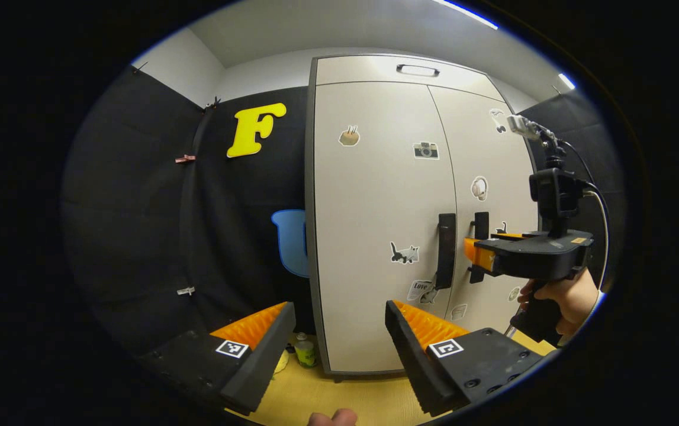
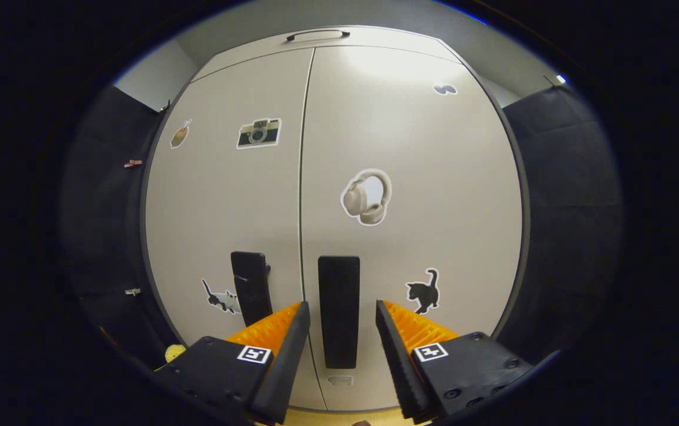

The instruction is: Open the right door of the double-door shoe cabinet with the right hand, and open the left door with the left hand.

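The beige shoe cabinet (image 1: pixel 375 195) stands with both doors shut and several stickers on them. The left door's black handle (image 1: pixel 446 251) and the right door's black handle (image 1: pixel 480 228) sit side by side at the centre seam. My left gripper (image 1: pixel 339 319) is open, low in front of the left door and well short of it. In the left gripper view a hand (image 1: pixel 564 299) holds my right gripper (image 1: pixel 472 253) with its tips at the right handle. In the right gripper view the right handle (image 2: pixel 338 310) stands between the open fingers of my right gripper (image 2: pixel 342 306), with a gap on each side; the left handle (image 2: pixel 250 287) is just left of it.
A small green jar (image 1: pixel 305 352) and a yellow object (image 1: pixel 283 361) lie on the wooden surface (image 1: pixel 327 396) by the cabinet's lower left corner. Black cloth walls flank the cabinet on both sides. A camera (image 1: pixel 555 192) rides on top of the right gripper.
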`<action>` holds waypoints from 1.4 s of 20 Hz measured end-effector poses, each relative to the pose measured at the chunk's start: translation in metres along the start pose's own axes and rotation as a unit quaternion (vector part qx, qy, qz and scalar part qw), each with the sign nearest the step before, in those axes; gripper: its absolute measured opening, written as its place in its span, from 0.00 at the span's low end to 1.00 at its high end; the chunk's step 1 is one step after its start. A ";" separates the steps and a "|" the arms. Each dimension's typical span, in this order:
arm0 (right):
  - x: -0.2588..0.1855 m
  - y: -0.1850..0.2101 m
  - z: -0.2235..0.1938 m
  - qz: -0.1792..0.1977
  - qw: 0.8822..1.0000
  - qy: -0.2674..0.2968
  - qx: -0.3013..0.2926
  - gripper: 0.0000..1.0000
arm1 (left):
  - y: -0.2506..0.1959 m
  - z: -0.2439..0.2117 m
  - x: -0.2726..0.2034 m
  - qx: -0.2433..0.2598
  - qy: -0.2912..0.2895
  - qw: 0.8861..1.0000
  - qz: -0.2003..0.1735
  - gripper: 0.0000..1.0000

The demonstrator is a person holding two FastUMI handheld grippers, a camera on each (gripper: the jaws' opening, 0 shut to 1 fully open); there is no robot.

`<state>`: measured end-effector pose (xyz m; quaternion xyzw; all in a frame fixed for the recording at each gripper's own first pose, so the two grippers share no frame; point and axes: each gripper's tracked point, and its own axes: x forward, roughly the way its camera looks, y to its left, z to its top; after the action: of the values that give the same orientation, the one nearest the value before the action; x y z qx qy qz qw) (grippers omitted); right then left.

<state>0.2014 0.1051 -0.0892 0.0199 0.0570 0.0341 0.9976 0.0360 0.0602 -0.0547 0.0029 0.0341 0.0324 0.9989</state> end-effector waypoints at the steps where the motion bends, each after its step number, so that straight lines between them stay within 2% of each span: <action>1: 0.006 -0.001 -0.004 -0.006 1.000 0.005 -0.001 0.65 | 0.002 -0.002 0.001 0.000 0.001 1.000 0.001 0.95; 2: 0.009 0.002 -0.008 -0.006 1.000 0.010 0.003 0.50 | 0.004 -0.002 0.002 -0.001 0.002 1.000 0.002 0.95; 3: 0.009 0.001 -0.011 -0.009 1.000 0.019 0.002 0.47 | 0.005 -0.004 0.002 -0.003 0.003 1.000 0.003 0.95; 4: 0.029 0.000 -0.014 -0.011 1.000 -0.001 -0.001 0.38 | 0.006 -0.005 0.002 -0.004 0.005 1.000 0.004 0.95; 6: 0.007 0.002 -0.005 -0.021 1.000 -0.008 -0.018 0.37 | 0.009 -0.007 0.001 -0.004 0.007 1.000 0.007 0.95; 10: 0.005 0.001 -0.008 -0.001 1.000 0.008 0.003 0.18 | 0.009 -0.007 -0.004 -0.009 0.008 1.000 0.012 0.95; 17: -0.036 -0.015 0.005 0.011 1.000 0.006 0.004 0.17 | -0.005 0.001 -0.020 0.004 0.001 1.000 0.008 0.94; 18: -0.045 -0.019 0.006 0.015 1.000 0.014 0.016 0.14 | -0.008 0.004 -0.022 0.004 -0.001 1.000 0.007 0.94; 28: -0.070 -0.052 0.008 0.019 0.999 0.023 0.014 0.13 | -0.058 0.017 -0.040 0.008 -0.008 1.000 -0.007 0.95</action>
<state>0.1368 0.0482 -0.0755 0.0338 0.0804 0.0524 0.9948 0.0014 -0.0006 -0.0359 0.0111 0.0263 0.0256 0.9993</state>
